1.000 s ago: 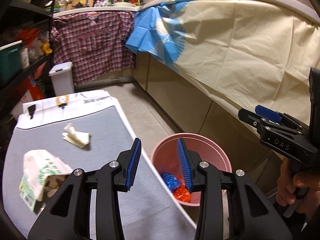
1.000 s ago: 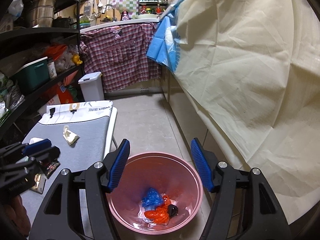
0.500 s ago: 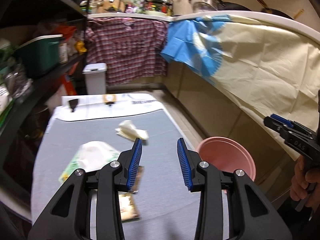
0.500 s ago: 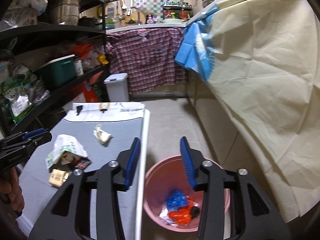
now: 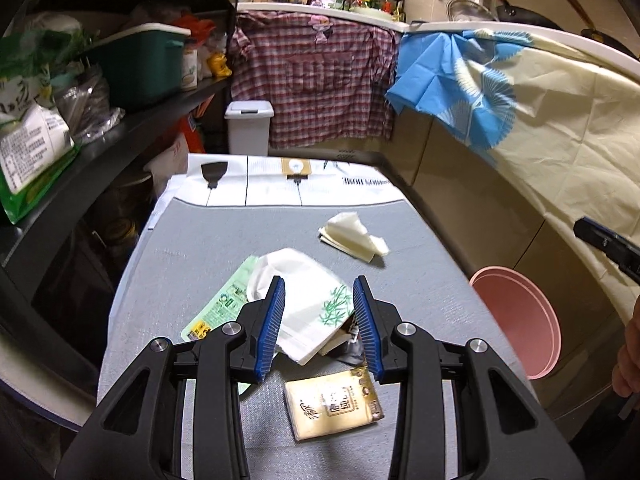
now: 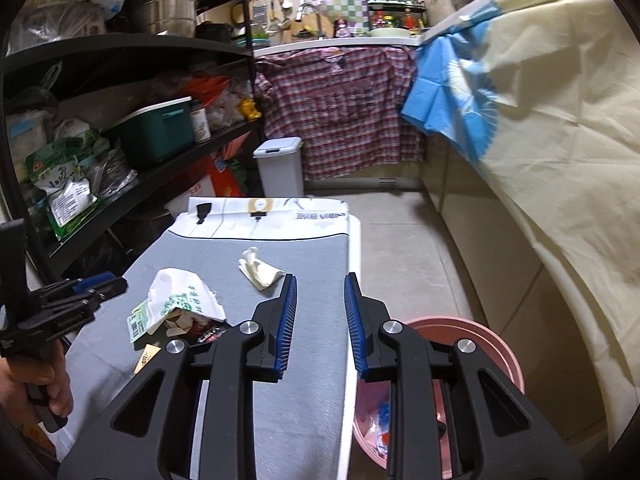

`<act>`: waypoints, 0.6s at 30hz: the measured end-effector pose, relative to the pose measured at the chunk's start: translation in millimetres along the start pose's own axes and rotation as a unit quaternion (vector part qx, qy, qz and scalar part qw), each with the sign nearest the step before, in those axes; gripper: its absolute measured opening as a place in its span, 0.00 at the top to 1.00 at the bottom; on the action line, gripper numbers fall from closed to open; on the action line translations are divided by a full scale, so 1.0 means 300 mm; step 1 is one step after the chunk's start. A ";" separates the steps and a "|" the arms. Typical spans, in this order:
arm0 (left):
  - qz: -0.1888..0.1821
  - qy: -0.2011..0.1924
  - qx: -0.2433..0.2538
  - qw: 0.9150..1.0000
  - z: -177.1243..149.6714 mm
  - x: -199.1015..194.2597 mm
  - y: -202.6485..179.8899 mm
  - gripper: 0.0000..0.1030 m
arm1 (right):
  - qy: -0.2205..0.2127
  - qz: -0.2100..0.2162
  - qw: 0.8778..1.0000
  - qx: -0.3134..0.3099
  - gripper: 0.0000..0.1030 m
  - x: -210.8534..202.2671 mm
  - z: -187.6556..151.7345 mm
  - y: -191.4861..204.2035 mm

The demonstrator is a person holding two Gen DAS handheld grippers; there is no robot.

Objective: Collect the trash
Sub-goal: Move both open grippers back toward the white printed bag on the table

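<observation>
Here left tool [image 5: 319,320] hovers agape over wrapper [image 5: 304,304].

Grey fabric-covered table [image 5: 224,240], white printed sheet [image 5: 280,184] across its far end. White lidded plastic bin [image 5: 249,126] on floor beyond. Plaid shirt [image 5: 320,80] hangs from counter edge, beside blue patterned cloth [image 5: 452,80]. Teal storage box [image 6: 158,132] on black shelf [image 6: 132,46].

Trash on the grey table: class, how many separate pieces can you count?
At least 4: a crumpled tissue farthest away, a white bag, a green packet under it, and a gold packet nearest. More may hide beneath the bag.
</observation>
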State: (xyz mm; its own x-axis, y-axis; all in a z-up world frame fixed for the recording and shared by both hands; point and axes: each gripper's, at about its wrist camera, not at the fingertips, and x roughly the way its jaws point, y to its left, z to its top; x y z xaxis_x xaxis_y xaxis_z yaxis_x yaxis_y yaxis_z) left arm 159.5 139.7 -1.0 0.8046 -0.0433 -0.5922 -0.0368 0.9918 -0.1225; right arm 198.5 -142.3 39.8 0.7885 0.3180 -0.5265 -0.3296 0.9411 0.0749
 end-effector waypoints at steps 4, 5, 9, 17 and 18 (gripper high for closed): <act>-0.006 0.013 0.008 1.000 -0.024 0.044 -0.004 0.66 | 0.005 0.017 1.000 -0.013 0.76 0.072 0.011 0.046; -0.008 0.017 0.010 1.000 -0.029 0.053 -0.008 0.66 | 0.007 0.021 1.000 -0.015 0.76 0.088 0.013 0.055; -0.010 0.033 0.022 0.999 -0.050 0.101 -0.027 0.66 | 0.014 0.037 0.999 -0.024 0.76 0.160 0.017 0.094; 0.016 0.061 0.047 0.997 -0.079 0.201 -0.055 0.65 | 0.040 0.059 0.997 -0.033 0.76 0.312 0.006 0.141; 0.022 0.062 0.048 0.997 -0.078 0.209 -0.054 0.65 | 0.044 0.061 0.997 -0.034 0.75 0.332 0.005 0.146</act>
State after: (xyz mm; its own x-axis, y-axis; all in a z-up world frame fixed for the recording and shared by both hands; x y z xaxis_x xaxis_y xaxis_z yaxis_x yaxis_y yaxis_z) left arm 196.7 118.2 -54.9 0.7238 -0.0087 -0.6900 -0.0083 0.9997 -0.0213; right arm 263.3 -69.3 -8.1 0.6926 0.4153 -0.5898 -0.4565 0.8854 0.0873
